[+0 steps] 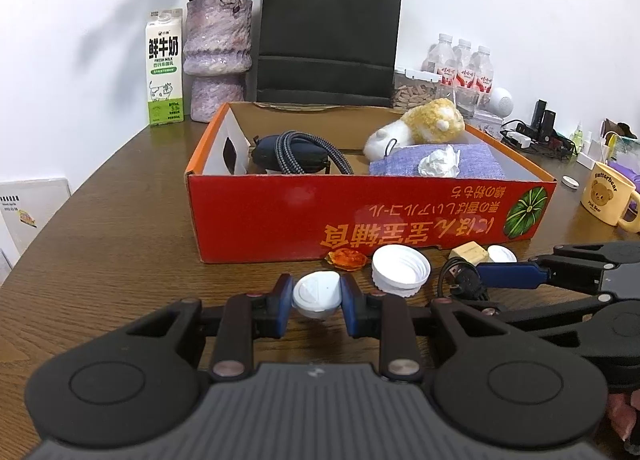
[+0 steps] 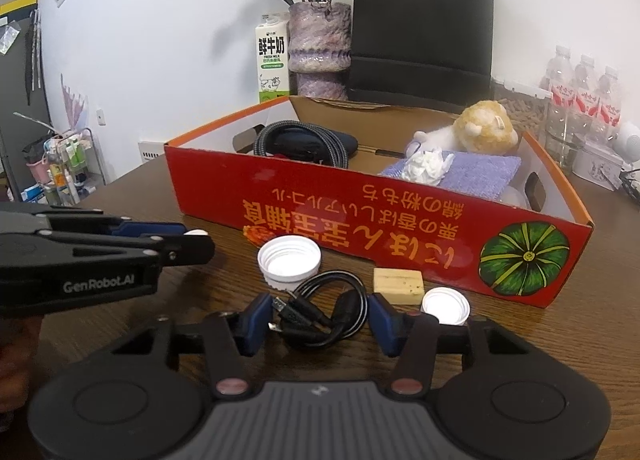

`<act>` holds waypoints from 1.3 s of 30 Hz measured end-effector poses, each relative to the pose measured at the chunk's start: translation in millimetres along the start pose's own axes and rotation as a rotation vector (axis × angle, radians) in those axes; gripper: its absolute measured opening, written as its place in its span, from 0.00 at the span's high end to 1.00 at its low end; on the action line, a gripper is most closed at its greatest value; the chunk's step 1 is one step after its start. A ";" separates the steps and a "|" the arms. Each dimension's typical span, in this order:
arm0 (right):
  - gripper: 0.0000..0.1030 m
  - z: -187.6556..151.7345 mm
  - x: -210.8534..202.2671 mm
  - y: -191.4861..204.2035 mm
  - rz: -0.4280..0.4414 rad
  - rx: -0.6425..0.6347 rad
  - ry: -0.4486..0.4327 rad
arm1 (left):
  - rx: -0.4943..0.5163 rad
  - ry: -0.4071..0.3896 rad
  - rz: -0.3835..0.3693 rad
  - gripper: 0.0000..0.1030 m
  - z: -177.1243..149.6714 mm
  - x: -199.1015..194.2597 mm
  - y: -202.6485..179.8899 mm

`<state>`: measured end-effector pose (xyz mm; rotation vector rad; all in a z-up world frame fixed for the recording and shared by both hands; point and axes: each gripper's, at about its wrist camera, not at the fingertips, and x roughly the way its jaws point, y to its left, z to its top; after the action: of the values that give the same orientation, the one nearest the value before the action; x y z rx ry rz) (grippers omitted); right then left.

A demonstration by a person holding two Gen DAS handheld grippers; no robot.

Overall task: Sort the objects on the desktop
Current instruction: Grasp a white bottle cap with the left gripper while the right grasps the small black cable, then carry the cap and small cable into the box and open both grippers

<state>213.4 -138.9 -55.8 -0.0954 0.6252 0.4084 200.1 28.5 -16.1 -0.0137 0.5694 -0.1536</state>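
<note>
My left gripper (image 1: 316,298) is shut on a small white cap (image 1: 316,294), held just above the wooden table in front of the red cardboard box (image 1: 360,216). In the right wrist view the left gripper (image 2: 195,239) comes in from the left, with the cap's edge showing at its tip. My right gripper (image 2: 320,318) stands open on the table, and a coiled black USB cable (image 2: 326,312) lies between its blue fingers (image 2: 256,318), close to both pads. A large white lid (image 2: 289,258), a beige block (image 2: 398,281) and another small white cap (image 2: 445,306) lie by the box.
The box (image 2: 360,220) holds a braided cable, a dark pouch, a purple cloth, crumpled tissue and a plush toy. An orange scrap (image 1: 346,259) lies at its front wall. A yellow mug (image 1: 604,196) stands to the right. A vase, a milk carton, a black bag and bottles line the wall.
</note>
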 end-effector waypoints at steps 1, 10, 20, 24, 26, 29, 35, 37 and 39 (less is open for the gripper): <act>0.50 -0.1 -0.8 0.3 0.002 0.001 -0.003 | 0.002 -0.004 0.001 0.74 -0.1 -0.3 -0.3; 0.50 7.3 -16.7 0.5 0.010 -0.009 -0.068 | 0.000 -0.045 0.002 0.75 8.7 -11.7 -3.2; 0.50 38.7 -34.6 -13.6 -0.024 -0.011 -0.178 | 0.022 -0.120 -0.022 0.74 44.5 -19.7 -12.8; 0.50 51.0 -33.4 -26.2 -0.049 0.001 -0.204 | 0.046 -0.155 -0.018 0.74 64.6 -15.4 -19.4; 0.50 58.0 -32.3 -31.6 -0.067 0.003 -0.221 | 0.051 -0.168 -0.017 0.74 72.6 -12.0 -21.8; 0.50 66.8 -30.4 -39.3 -0.101 -0.006 -0.247 | 0.054 -0.173 -0.003 0.74 85.9 -2.1 -24.8; 0.50 84.0 -19.7 -56.3 -0.137 -0.001 -0.273 | 0.037 -0.188 0.029 0.74 101.5 20.5 -25.7; 0.50 87.3 -13.2 -60.8 -0.142 0.002 -0.271 | 0.032 -0.181 0.034 0.74 103.8 29.6 -25.0; 0.50 90.3 -5.2 -64.9 -0.141 0.003 -0.266 | 0.027 -0.173 0.038 0.74 105.7 38.4 -24.7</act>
<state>285.1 -181.3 18.0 -0.0803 0.3544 0.2776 285.4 -4.7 53.8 0.0106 0.3945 -0.1214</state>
